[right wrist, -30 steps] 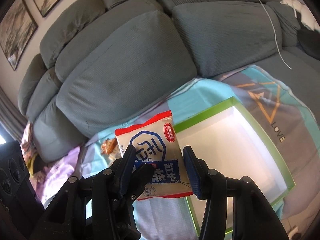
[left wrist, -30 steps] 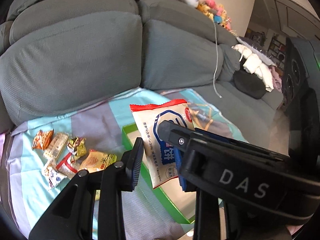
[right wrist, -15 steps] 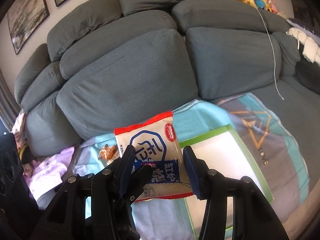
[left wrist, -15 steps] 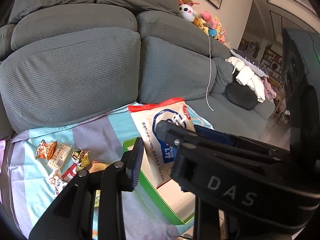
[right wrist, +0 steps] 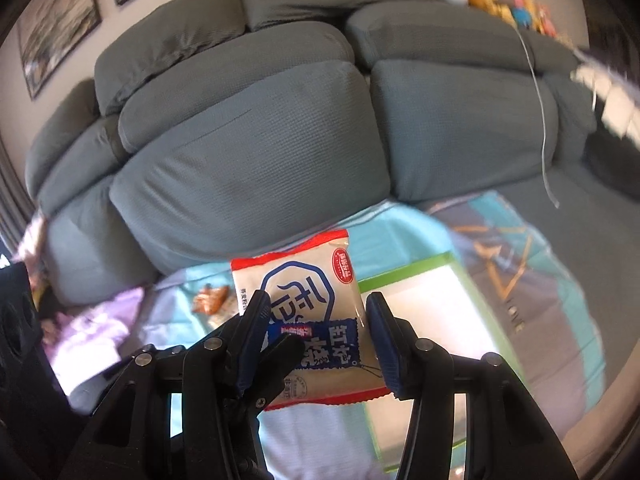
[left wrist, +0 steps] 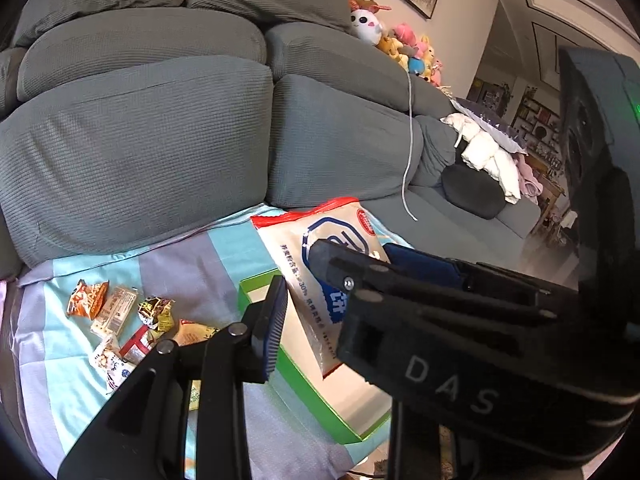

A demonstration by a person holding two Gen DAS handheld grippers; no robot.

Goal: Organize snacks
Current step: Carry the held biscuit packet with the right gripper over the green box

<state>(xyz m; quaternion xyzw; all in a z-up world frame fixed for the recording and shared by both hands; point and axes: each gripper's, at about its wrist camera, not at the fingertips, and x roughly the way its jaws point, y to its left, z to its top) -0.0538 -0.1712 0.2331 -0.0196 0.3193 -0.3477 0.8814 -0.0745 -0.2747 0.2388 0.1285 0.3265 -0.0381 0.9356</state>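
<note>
While the white snack packet (right wrist: 304, 316) stands nearly upright, long axis vertical, red top seam toward the sofa cushions (right wrist: 248, 168), it hangs above the green-rimmed box (right wrist: 448, 262). The right gripper (right wrist: 314, 344) clamps its lower half from both sides; the left gripper (left wrist: 328, 288) is clenched on the packet's edge too, its jaws having just eased slightly. Compared with a second ago, the packet sits higher over the box. Left of the box lie small snacks (left wrist: 120, 320) on the blanket (left wrist: 180, 256).

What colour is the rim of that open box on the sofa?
Bright green, with a white inside. The box shows most sharply in the left wrist view, below the held snack packet.
</note>
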